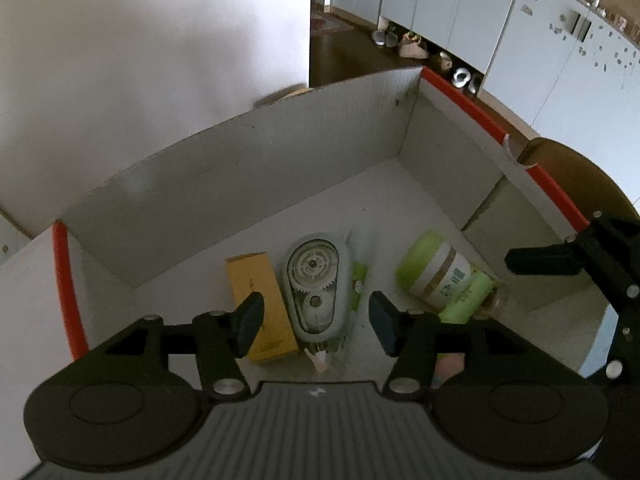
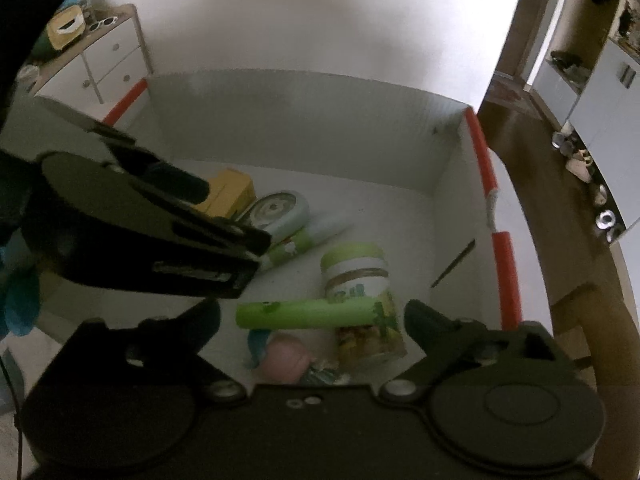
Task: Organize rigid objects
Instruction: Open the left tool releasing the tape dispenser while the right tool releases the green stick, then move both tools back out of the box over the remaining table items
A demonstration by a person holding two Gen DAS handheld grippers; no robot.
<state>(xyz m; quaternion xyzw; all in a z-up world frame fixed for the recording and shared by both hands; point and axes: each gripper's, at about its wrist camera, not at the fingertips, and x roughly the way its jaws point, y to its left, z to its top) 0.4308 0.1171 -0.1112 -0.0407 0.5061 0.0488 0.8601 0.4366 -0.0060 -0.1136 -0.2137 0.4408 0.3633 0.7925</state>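
Hovering over a corrugated cardboard box [image 1: 248,168], left claw [image 1: 316,322] half-spread, right claw [image 2: 312,316] wide, both empty

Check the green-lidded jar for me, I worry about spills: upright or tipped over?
Tipped over. The green-lidded jar lies on its side on the box floor, a green tube resting across it.

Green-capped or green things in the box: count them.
3 seen, others may be hidden: the green-lidded jar on its side, the green tube lying across it, and the green-and-white tube beside the tape dispenser.
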